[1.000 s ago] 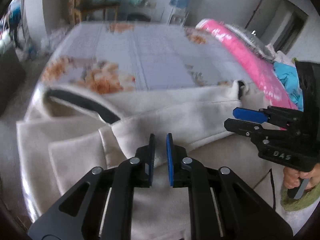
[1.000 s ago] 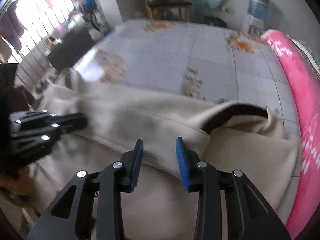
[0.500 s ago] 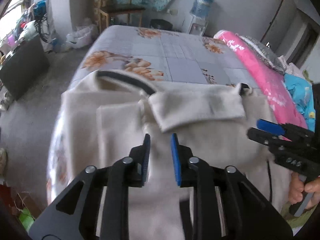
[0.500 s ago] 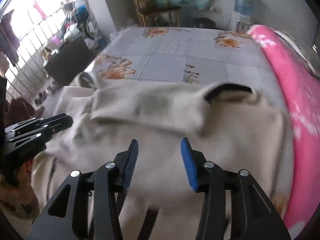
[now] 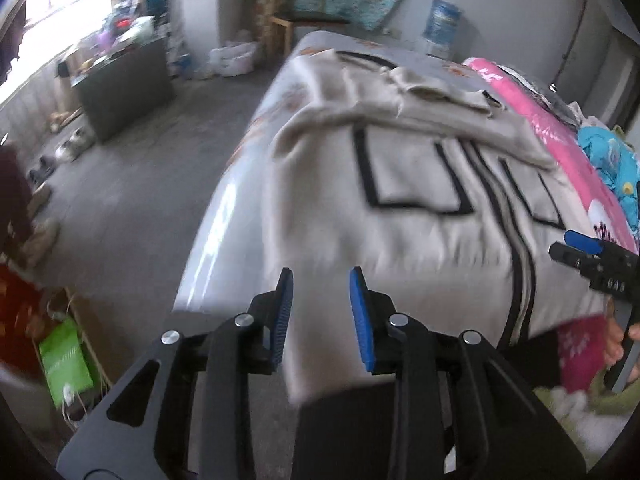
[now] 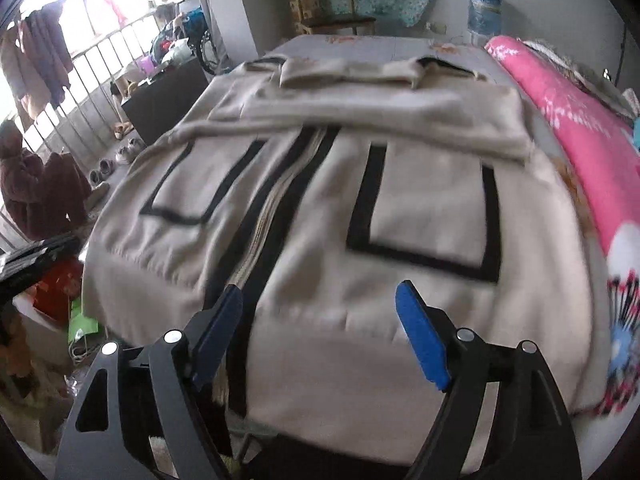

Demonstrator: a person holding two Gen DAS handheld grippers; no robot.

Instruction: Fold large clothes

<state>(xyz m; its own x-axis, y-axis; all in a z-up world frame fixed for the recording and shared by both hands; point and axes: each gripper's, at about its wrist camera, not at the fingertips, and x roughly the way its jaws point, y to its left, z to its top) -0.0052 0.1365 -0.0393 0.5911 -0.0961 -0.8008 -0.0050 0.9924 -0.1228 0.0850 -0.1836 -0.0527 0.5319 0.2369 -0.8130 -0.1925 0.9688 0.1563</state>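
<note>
coat (image 6: 420,200) lengthwise on bed (image 5: 224,216), collar far end, hem twd both spread tools

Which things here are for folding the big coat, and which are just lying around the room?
For the job:
cream coat
left gripper
right gripper
bed

Just lying about:
pink blanket
wooden chair
water bottle
shoes
green bag
</note>
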